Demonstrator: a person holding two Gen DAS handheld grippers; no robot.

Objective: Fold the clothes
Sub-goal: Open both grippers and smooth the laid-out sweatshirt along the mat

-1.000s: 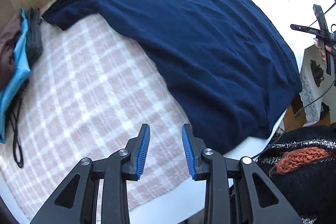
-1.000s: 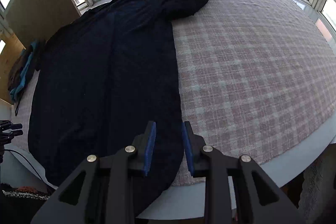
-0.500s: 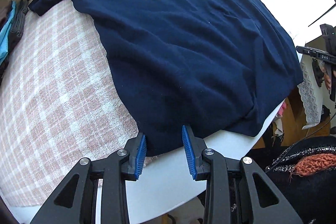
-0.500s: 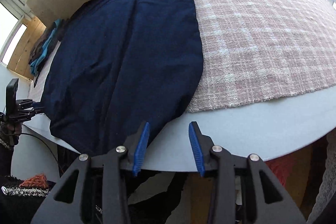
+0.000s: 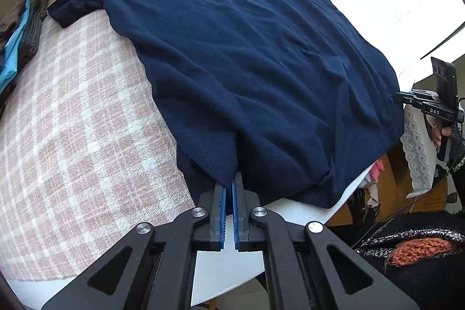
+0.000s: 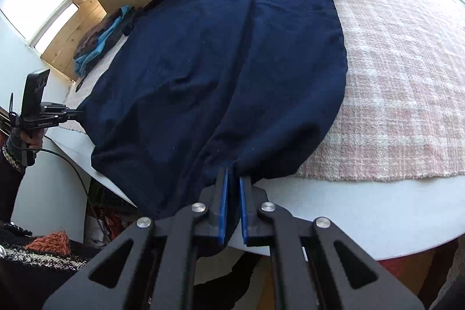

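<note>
Left wrist | left gripper pinching shirt hem | right gripper likewise

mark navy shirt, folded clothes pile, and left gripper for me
navy shirt [image 5: 247,71], left wrist view, middle of the body panel.
folded clothes pile [image 6: 100,41], right wrist view, blue garment in it.
left gripper [image 5: 228,186], left wrist view, between fingertips at the hem.

Both grippers' jaws now closed — pinching shirt hem.
</note>
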